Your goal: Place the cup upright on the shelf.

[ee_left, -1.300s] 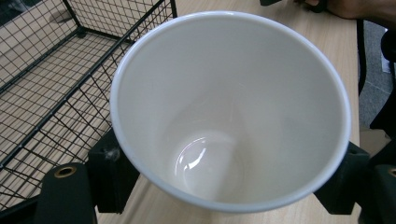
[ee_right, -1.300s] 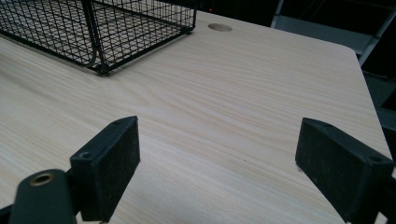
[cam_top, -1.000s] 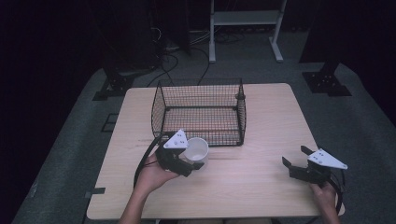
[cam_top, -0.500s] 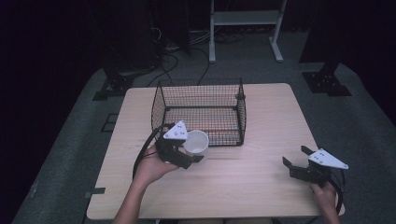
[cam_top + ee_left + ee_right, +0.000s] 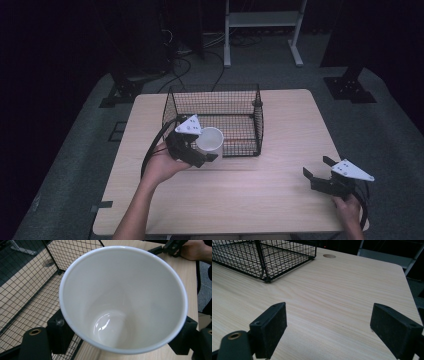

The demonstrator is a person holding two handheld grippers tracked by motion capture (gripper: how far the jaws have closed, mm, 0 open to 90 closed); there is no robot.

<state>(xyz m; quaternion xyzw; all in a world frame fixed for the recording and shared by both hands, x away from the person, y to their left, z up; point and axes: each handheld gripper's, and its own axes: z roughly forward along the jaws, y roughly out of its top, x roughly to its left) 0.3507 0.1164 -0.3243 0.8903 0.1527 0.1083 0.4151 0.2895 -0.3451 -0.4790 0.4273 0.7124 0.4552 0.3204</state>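
Note:
A white cup (image 5: 211, 139), empty and glossy inside (image 5: 122, 302), hangs in the air at the front wall of the black wire basket (image 5: 215, 91). My left gripper (image 5: 207, 151) is shut on it, with a black pad pressed on each side of its wall (image 5: 58, 332). Through the mesh at the left of the left gripper view I see the basket's floor (image 5: 27, 297). Far to the right, my right gripper (image 5: 317, 167) rests low over the wooden table (image 5: 280, 200), jaws wide open with only bare wood between them (image 5: 329, 332).
The basket (image 5: 262, 255) stands at the table's middle back, open at the top. A round cable hole (image 5: 329, 256) lies beyond it. A dark floor with cables and a white metal stand (image 5: 260, 20) lies behind the table. The other hand's gripper (image 5: 172, 245) shows at the top right.
The left hand has lifted the cup off the table and brought it up against the basket's front wall. The right gripper has stayed where it was.

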